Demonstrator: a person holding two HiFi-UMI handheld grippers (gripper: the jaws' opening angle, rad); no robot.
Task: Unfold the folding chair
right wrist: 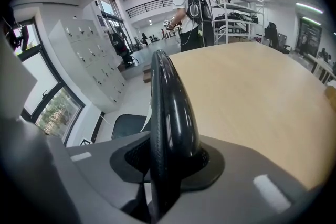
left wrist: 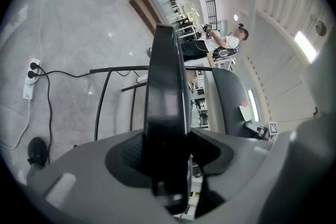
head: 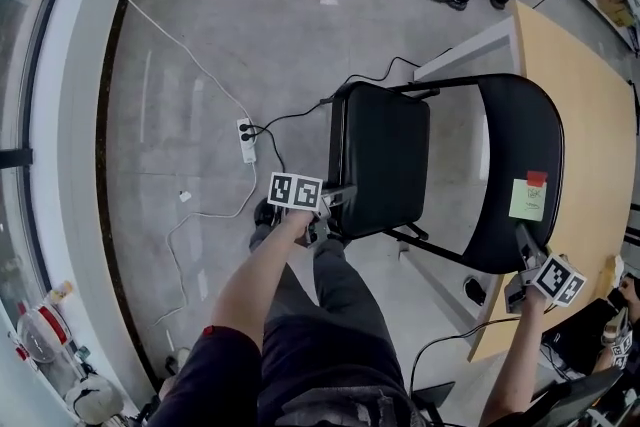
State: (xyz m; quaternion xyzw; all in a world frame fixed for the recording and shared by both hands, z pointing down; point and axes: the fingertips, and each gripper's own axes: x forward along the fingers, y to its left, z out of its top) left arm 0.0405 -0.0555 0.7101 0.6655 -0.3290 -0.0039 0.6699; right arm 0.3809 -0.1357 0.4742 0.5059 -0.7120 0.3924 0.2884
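Folding chair point(head: 400, 170) stands on the floor beside the tabletop point(head: 590, 105). Its seat point(head: 380, 130) is swung clear of the backrest point(head: 520, 140) and looks mostly open. Left gripper point(head: 335, 200) fingers clamp the seat's front edge, right gripper point(head: 527, 253) fingers clamp the backrest rim. Remaining, likely: press seat fully down, release.

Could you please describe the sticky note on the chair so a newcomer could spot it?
Beside the wooden table is a black folding chair. On its curved backrest sticks the note: a pale green square with a red tab at one edge, the only colour on the chair.
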